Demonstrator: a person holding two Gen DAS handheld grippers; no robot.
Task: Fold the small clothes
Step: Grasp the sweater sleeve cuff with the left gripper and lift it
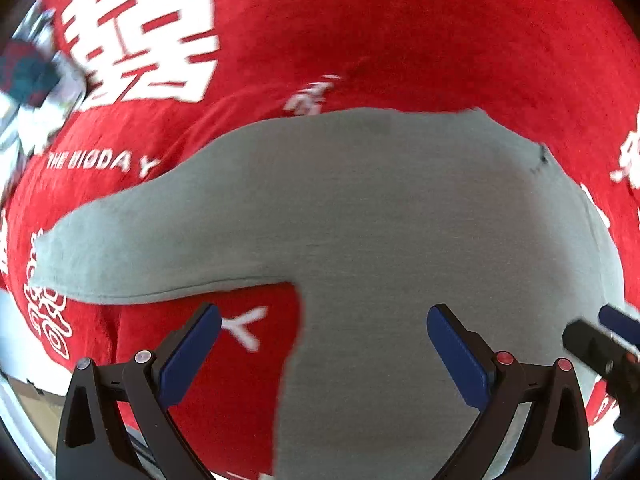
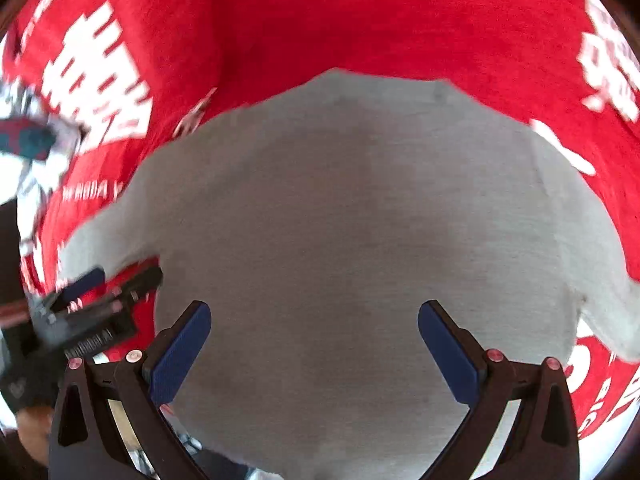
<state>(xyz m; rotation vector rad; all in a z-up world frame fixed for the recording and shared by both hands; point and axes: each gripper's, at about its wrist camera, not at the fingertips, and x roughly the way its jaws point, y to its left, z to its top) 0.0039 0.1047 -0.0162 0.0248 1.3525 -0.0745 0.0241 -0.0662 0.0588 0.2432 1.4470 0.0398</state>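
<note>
- A grey garment [image 1: 380, 220] lies spread flat on a red cloth [image 1: 400, 32] that covers the surface beneath; whether that surface is a worktop or something else cannot be told.
- The red cloth carries large white characters [image 1: 148, 36] and a line of small white lettering [image 1: 96, 162], partly blurred.
- In the left wrist view one sleeve of the garment reaches out to the left, with red cloth showing below it.
- At the far left edge lies a blurred patterned item [image 1: 28, 76] in teal, red and white; what it is cannot be told.
- The left gripper [image 1: 324, 320] hangs over the garment's lower left part, jaws spread wide, holding nothing.
- The right gripper [image 2: 314, 316] hangs over the middle of the garment [image 2: 352, 208], jaws likewise wide apart and empty.
- Each gripper shows at the edge of the other's view, side by side.
- Pale patches at the frame edges are all that shows of the room.
</note>
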